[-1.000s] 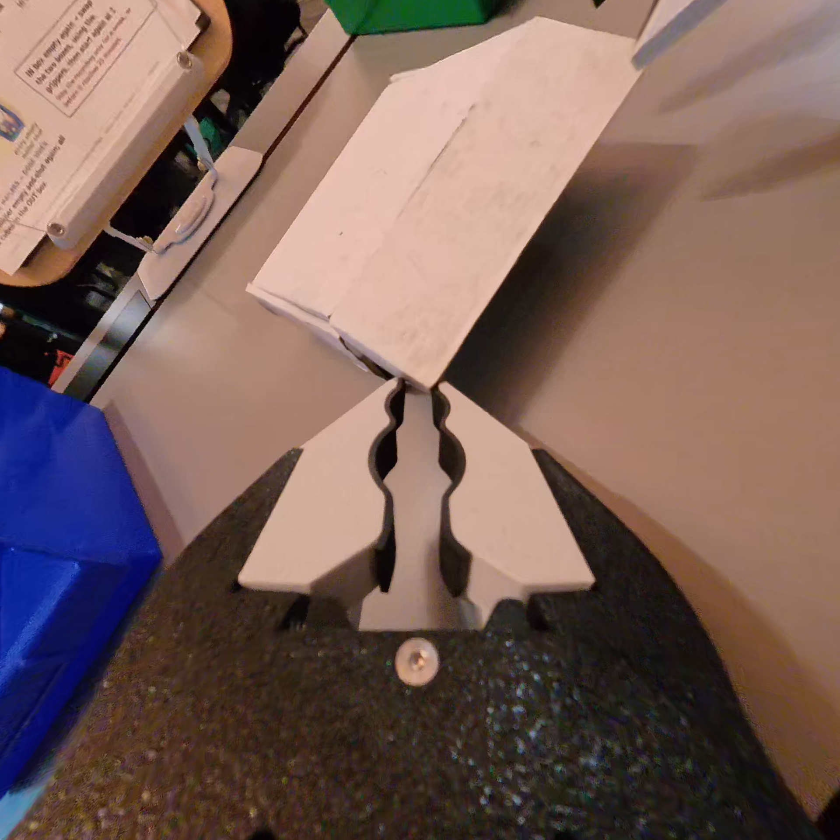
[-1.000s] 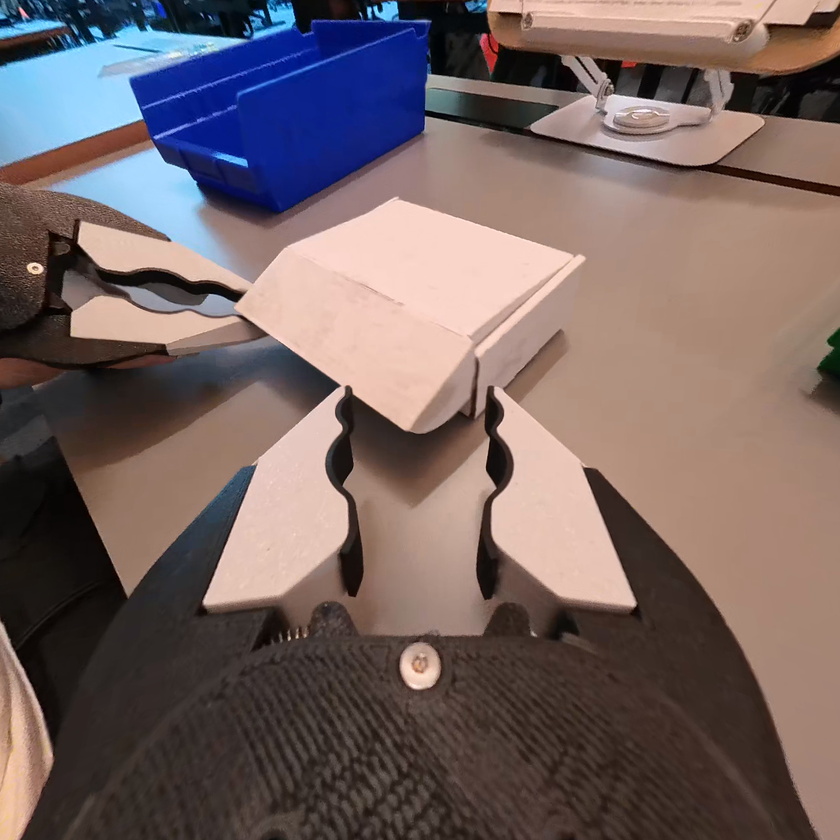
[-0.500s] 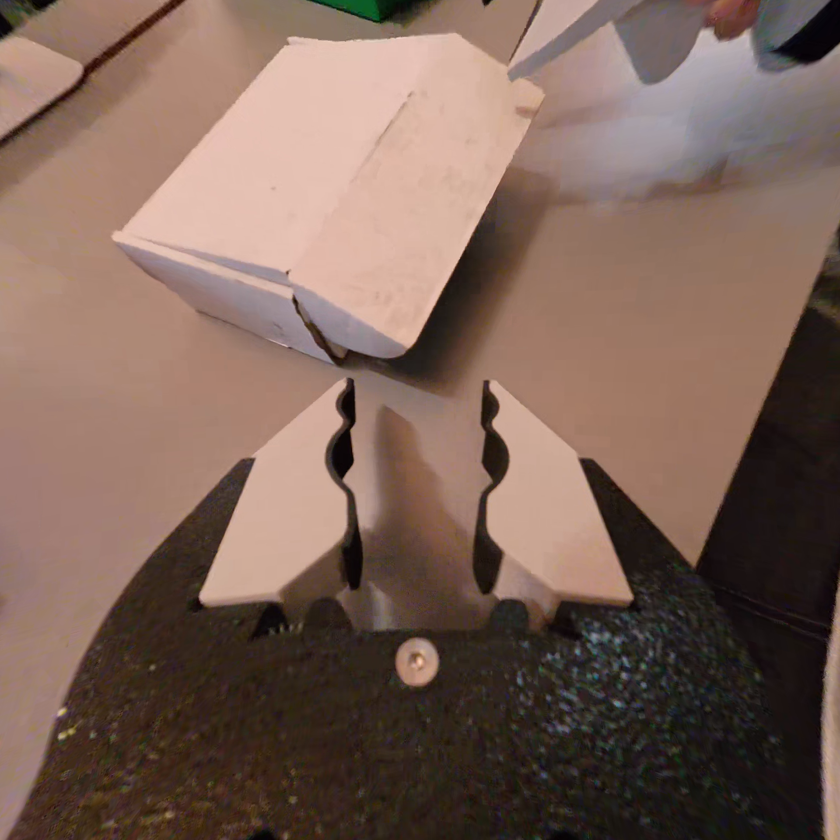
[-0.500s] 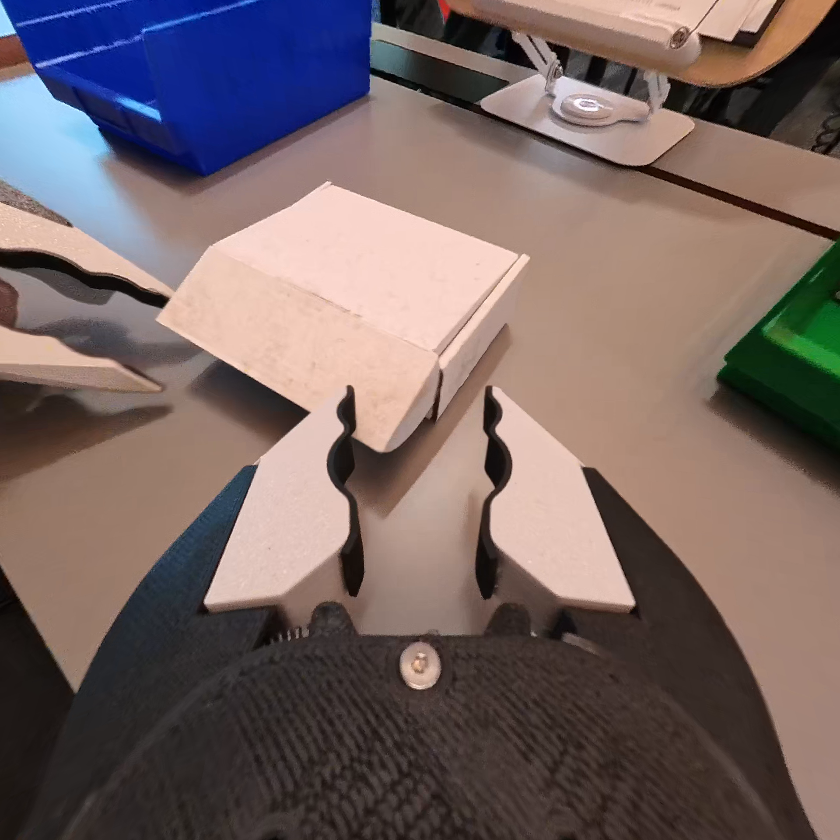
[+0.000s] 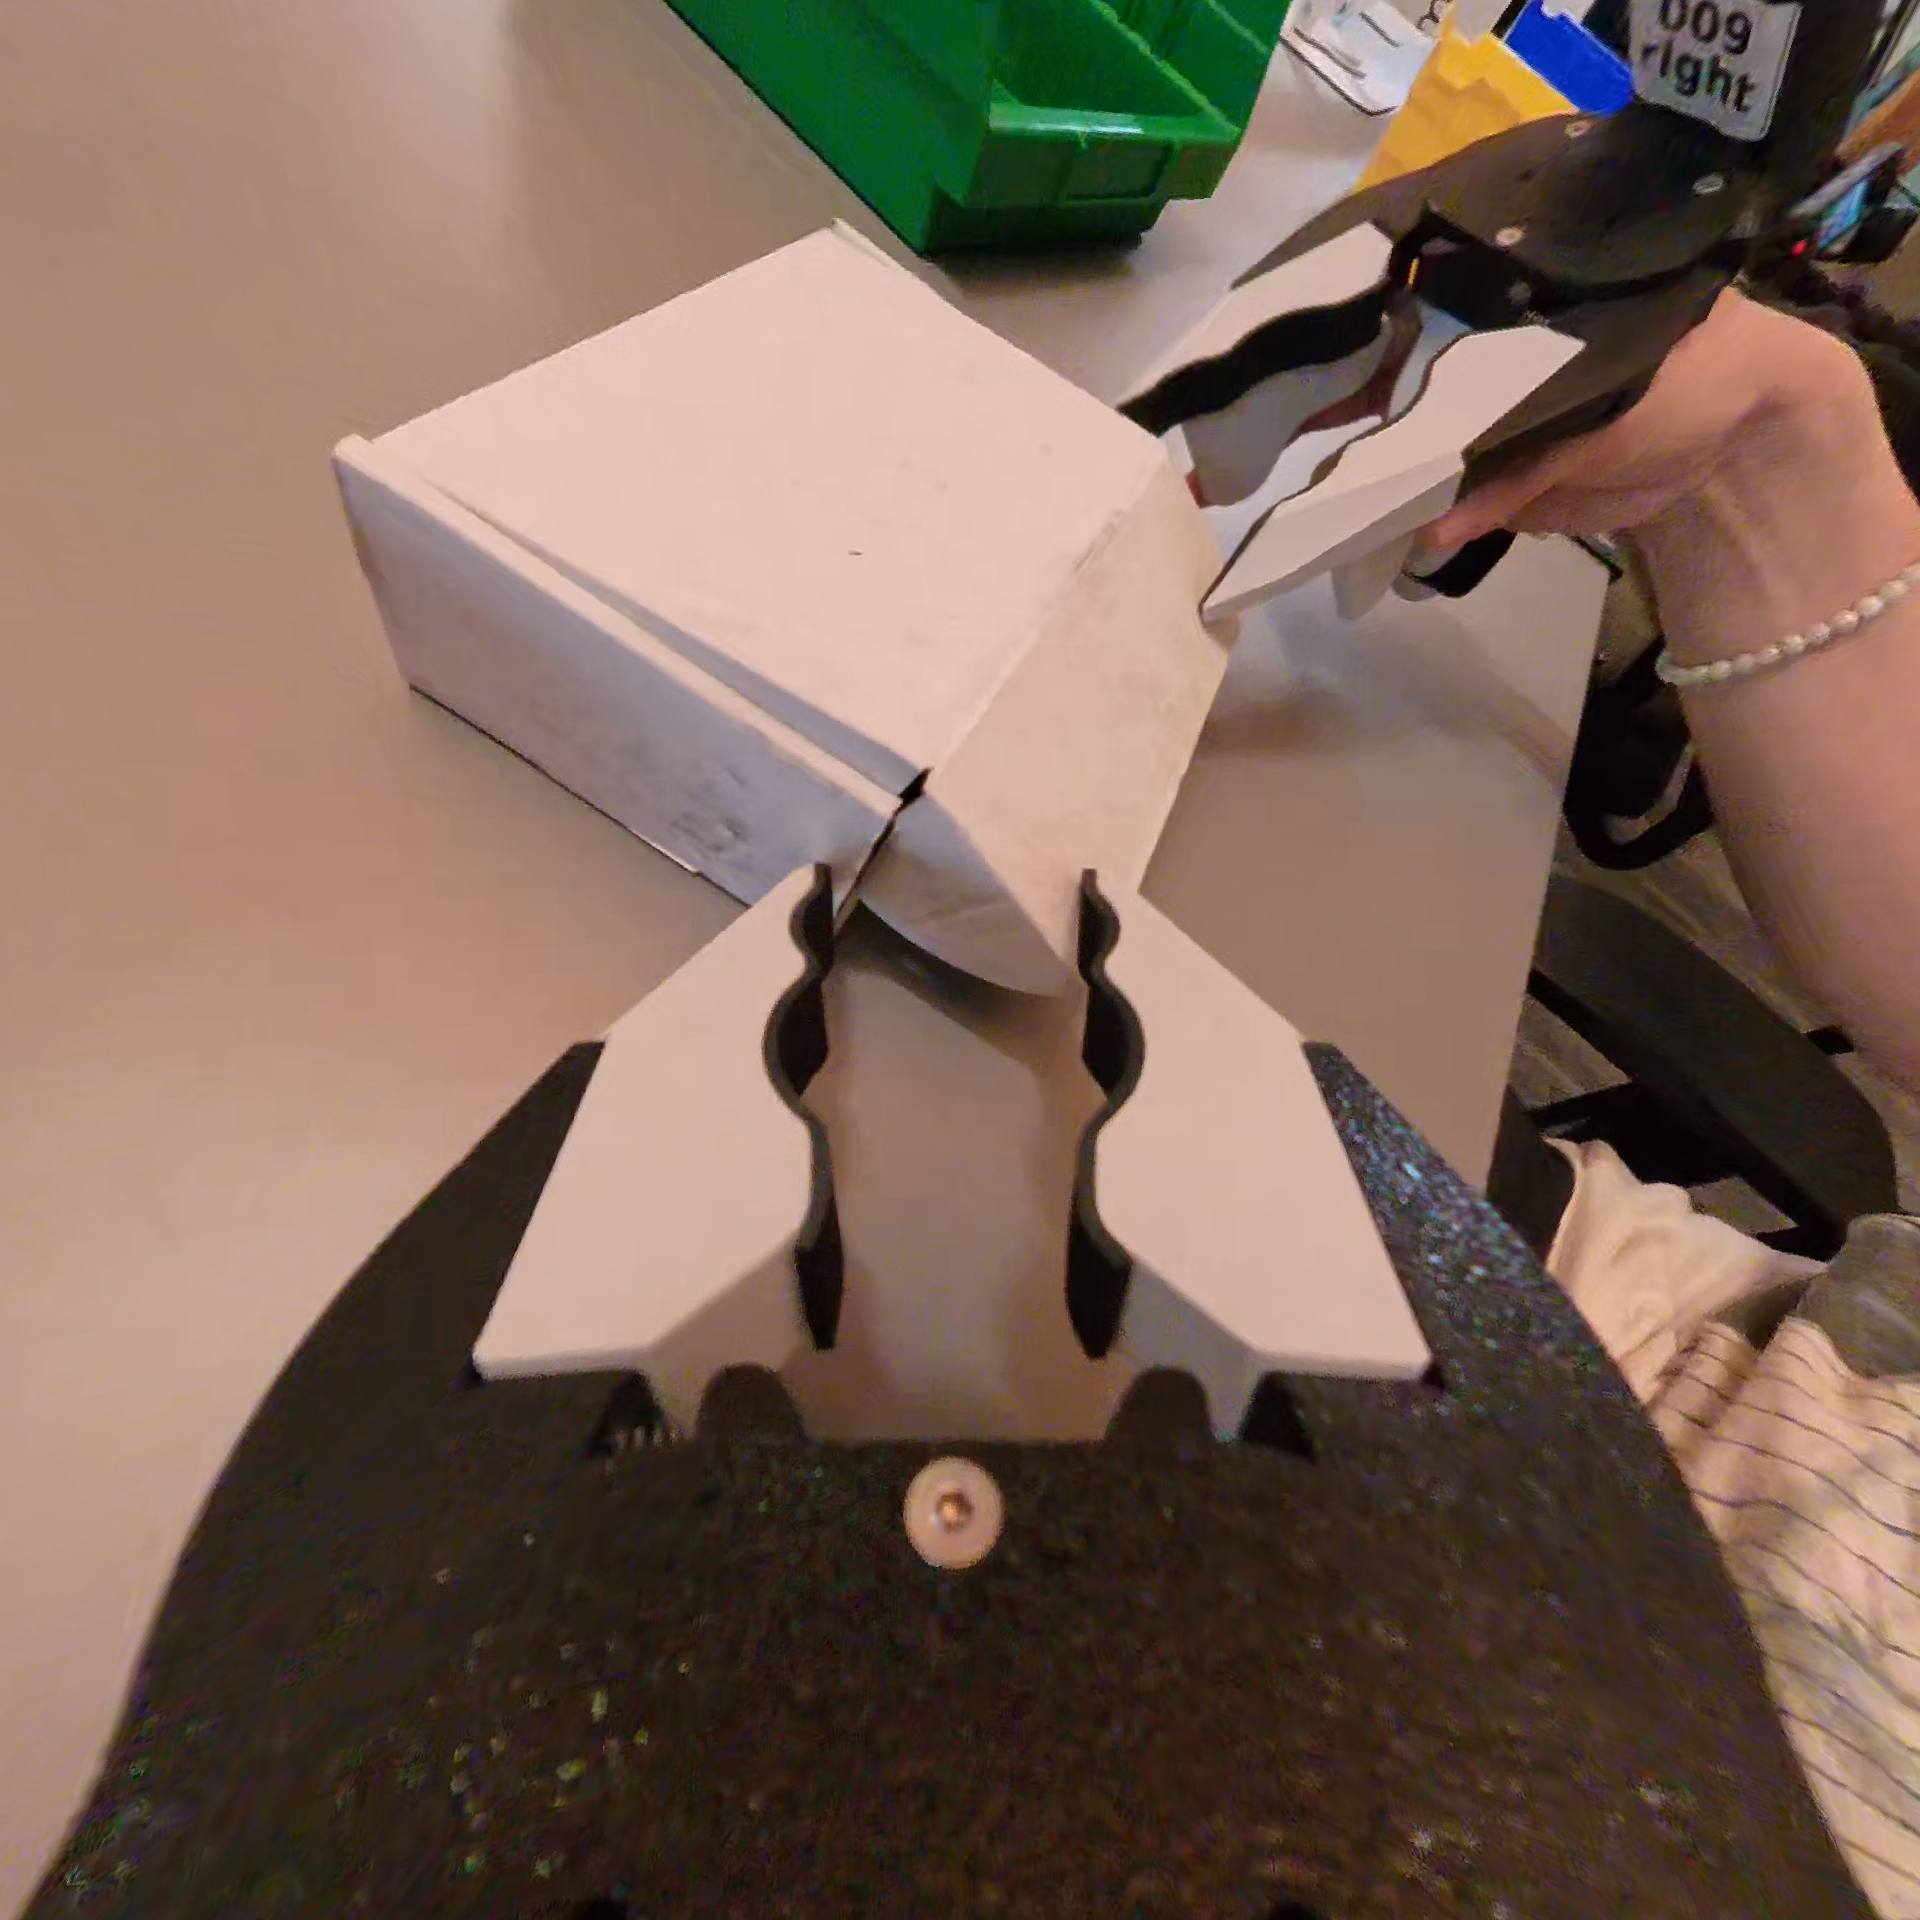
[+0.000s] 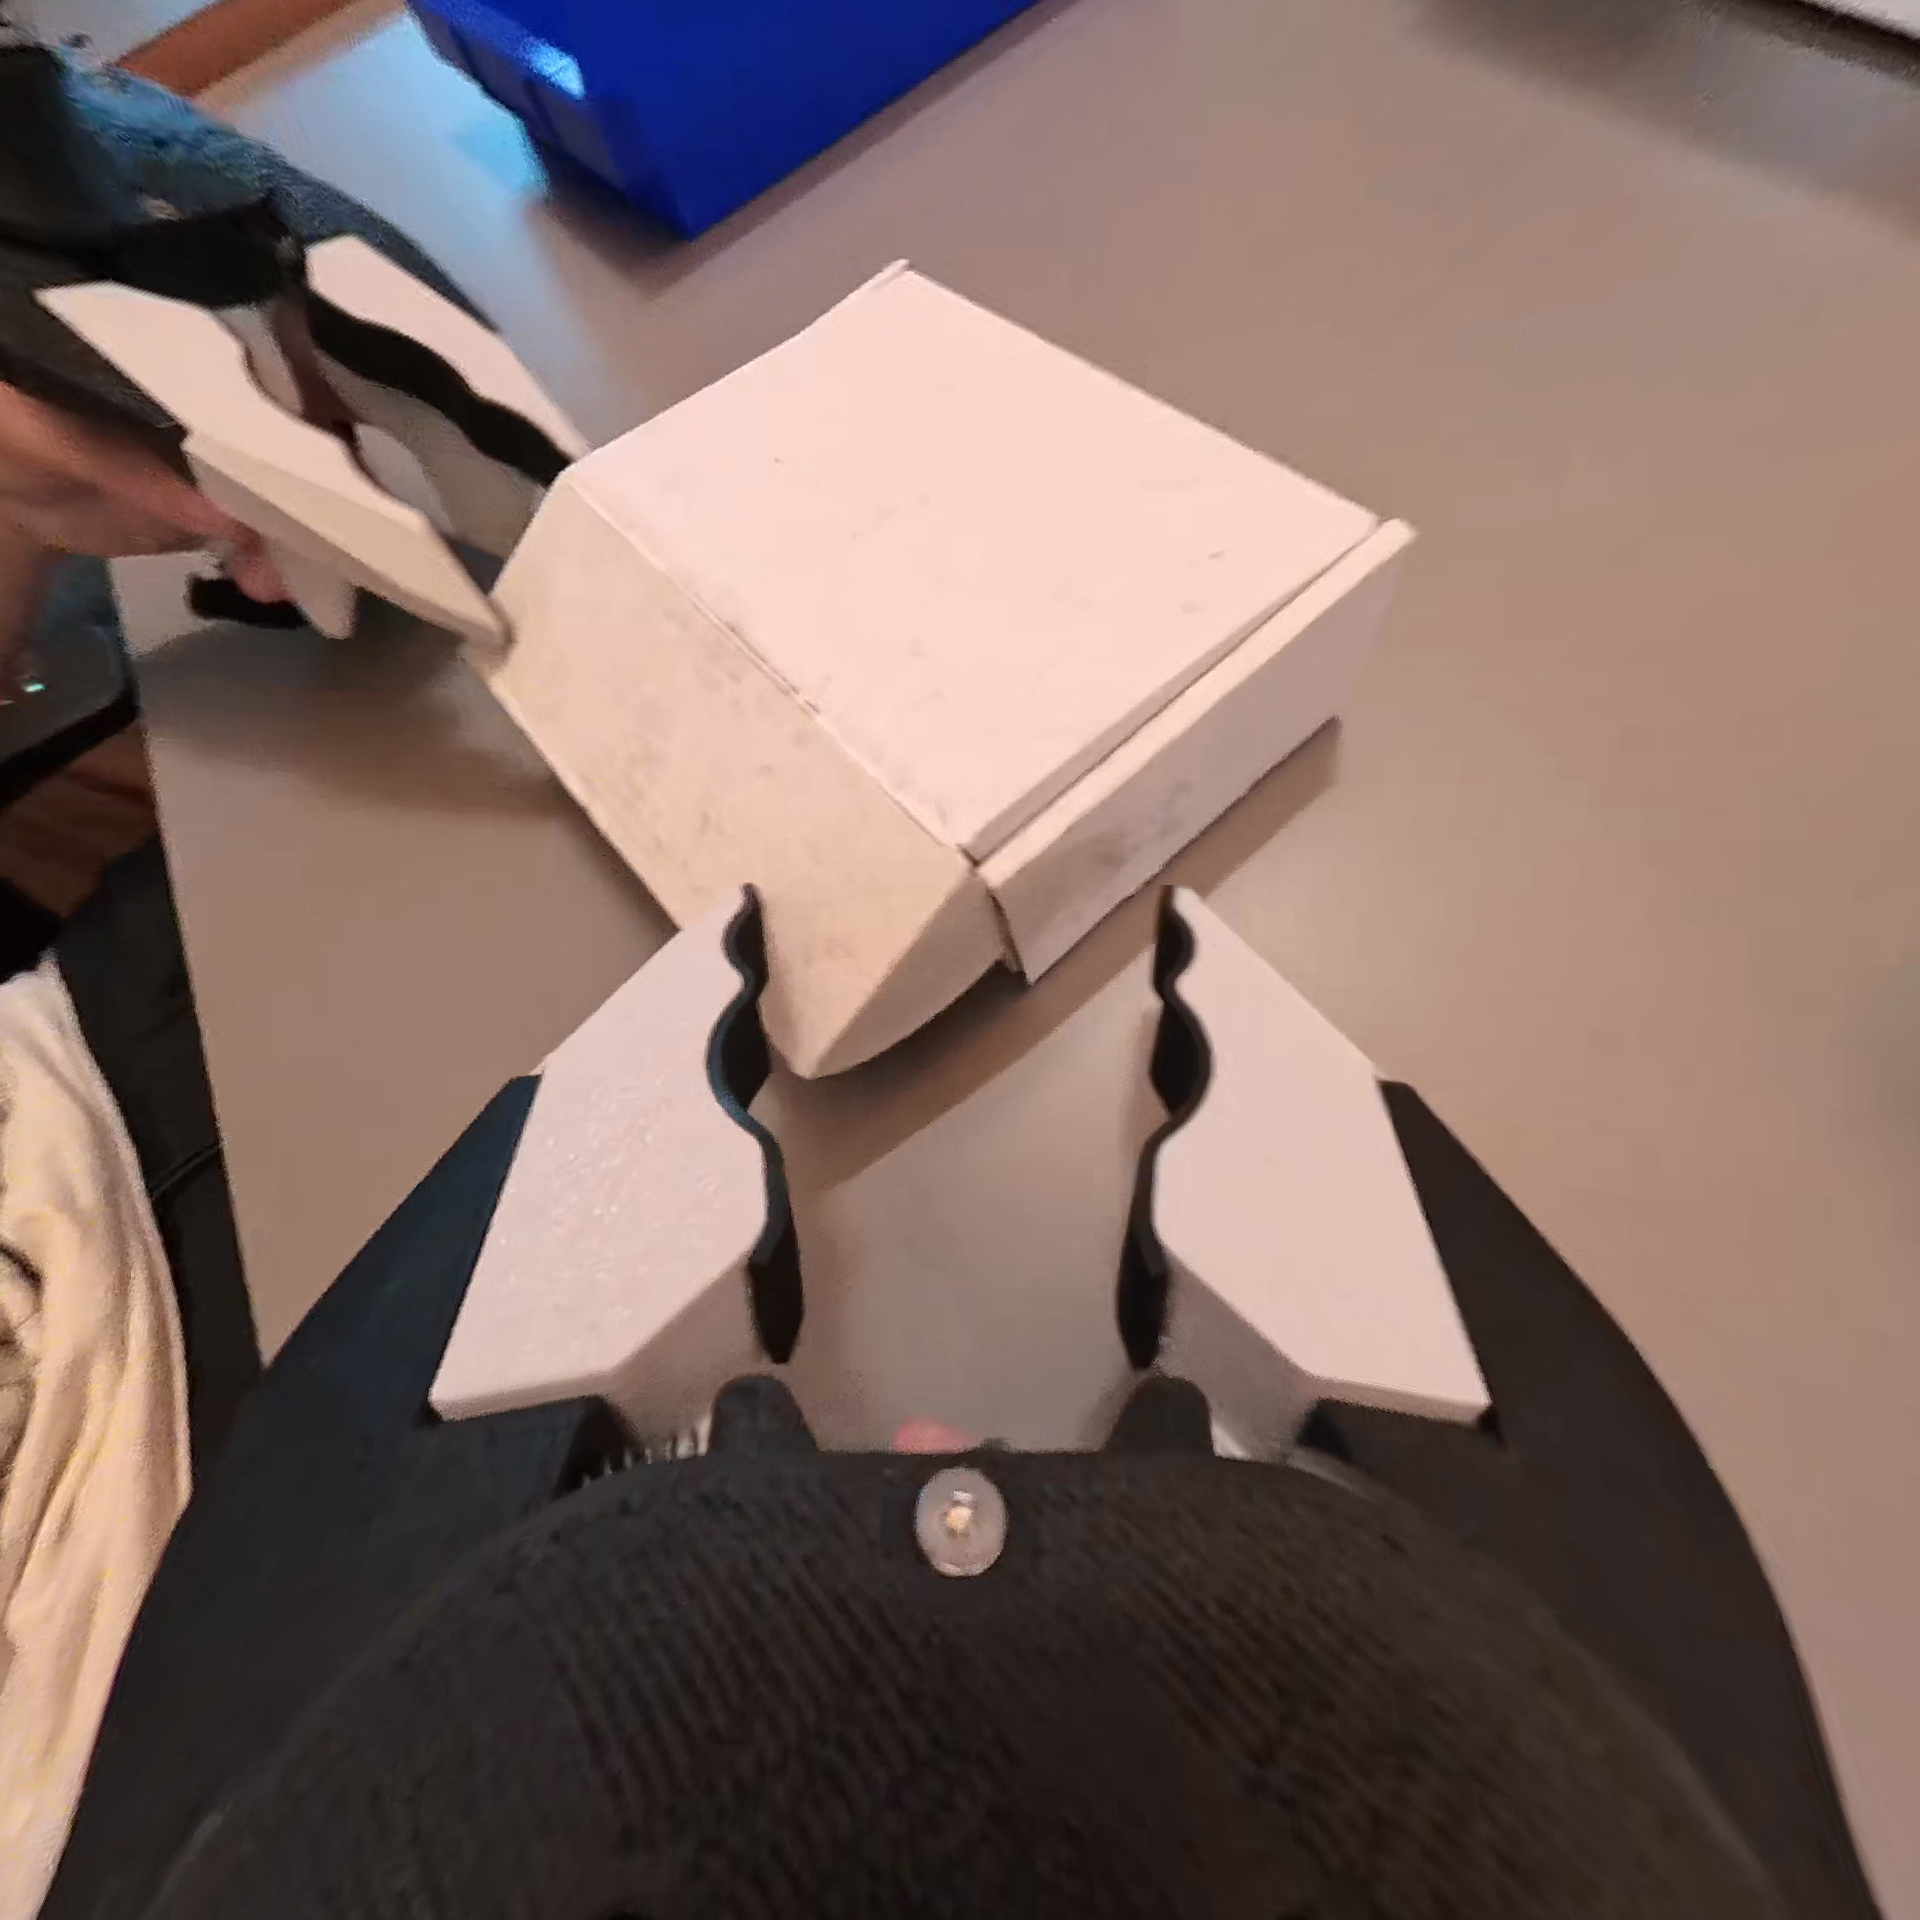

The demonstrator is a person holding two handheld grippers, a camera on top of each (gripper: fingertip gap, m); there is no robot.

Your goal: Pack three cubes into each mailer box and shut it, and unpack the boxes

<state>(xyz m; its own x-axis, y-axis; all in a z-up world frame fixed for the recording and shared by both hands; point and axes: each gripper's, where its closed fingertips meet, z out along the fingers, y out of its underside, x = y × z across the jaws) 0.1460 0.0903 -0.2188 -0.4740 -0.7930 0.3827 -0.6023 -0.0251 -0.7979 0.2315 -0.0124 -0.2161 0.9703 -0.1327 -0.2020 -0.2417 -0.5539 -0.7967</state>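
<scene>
A white mailer box (image 5: pixel 779 540) lies on the grey table with its lid down and its front flap (image 5: pixel 1081 748) sloping outward, untucked. My left gripper (image 5: pixel 954 894) is open, and one rounded end of the flap lies between its fingertips. My right gripper (image 6: pixel 961 914) is open too, with the flap's other end (image 6: pixel 862 956) just inside its left finger. Each gripper shows in the other's view at the far end of the flap: the right (image 5: pixel 1174 509), the left (image 6: pixel 525 551). The box also shows in the right wrist view (image 6: pixel 966 603). No cubes are in view.
A green bin (image 5: pixel 997 114) stands behind the box in the left wrist view. A blue bin (image 6: pixel 727 94) stands at the far left in the right wrist view. The table's front edge (image 5: pixel 1527 935) and the person's arm (image 5: pixel 1766 582) lie to the right.
My left gripper let go of the flap corner, opened, and swung round to the flap's end. My right gripper moved in closer to the other end. The box turned a little.
</scene>
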